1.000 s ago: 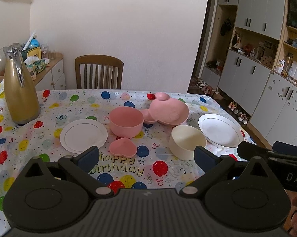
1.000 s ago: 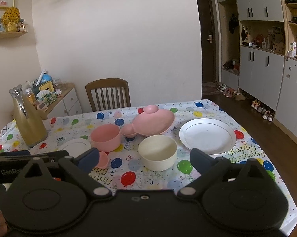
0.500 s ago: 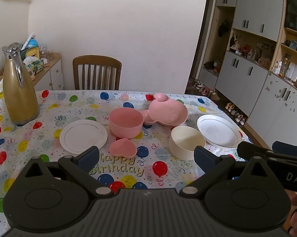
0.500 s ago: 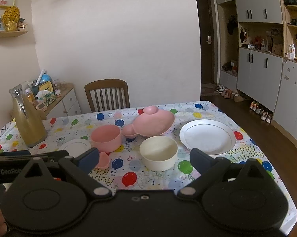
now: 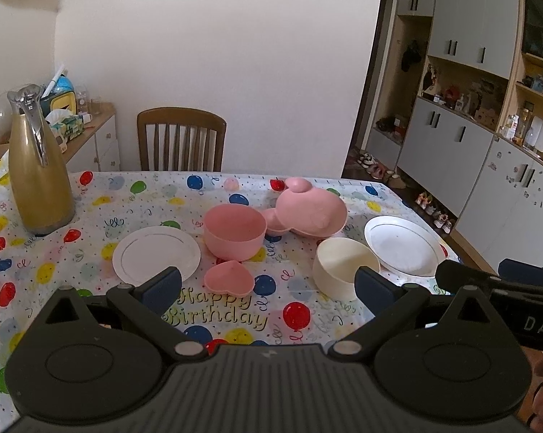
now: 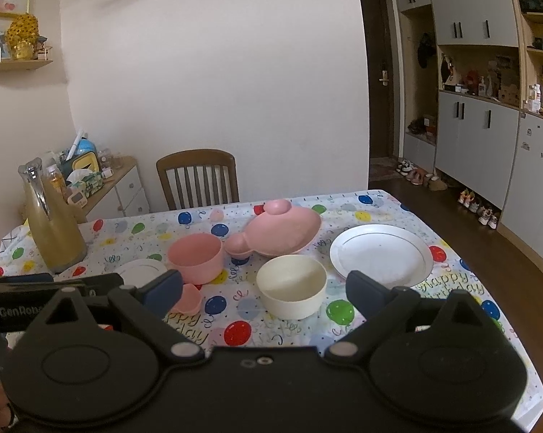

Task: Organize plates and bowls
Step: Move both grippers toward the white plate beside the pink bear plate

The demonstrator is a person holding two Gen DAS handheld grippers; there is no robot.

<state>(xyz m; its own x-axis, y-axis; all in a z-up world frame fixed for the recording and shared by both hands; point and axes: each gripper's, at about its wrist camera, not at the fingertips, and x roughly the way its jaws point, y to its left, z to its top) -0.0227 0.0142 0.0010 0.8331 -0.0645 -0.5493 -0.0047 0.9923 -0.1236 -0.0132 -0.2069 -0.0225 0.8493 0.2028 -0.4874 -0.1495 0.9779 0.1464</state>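
Note:
On the balloon tablecloth stand a small white plate [image 5: 156, 255], a pink bowl [image 5: 234, 231], a pink heart dish [image 5: 229, 277], a pink bear-shaped plate [image 5: 309, 213], a cream bowl [image 5: 345, 266] and a large white plate [image 5: 403, 245]. My left gripper [image 5: 268, 285] is open and empty, held above the table's near edge. My right gripper [image 6: 264, 290] is open and empty, near the cream bowl [image 6: 291, 285]. The right wrist view also shows the pink bowl [image 6: 195, 257], the bear plate [image 6: 282, 231] and the large plate [image 6: 381, 254].
A tall gold thermos jug [image 5: 40, 166] stands at the table's far left. A wooden chair [image 5: 181, 142] sits behind the table by the wall. A sideboard with clutter [image 5: 87, 122] is at left, cabinets [image 5: 469, 137] at right.
Both views have shifted only slightly. The dishes have not moved and both grippers stay open.

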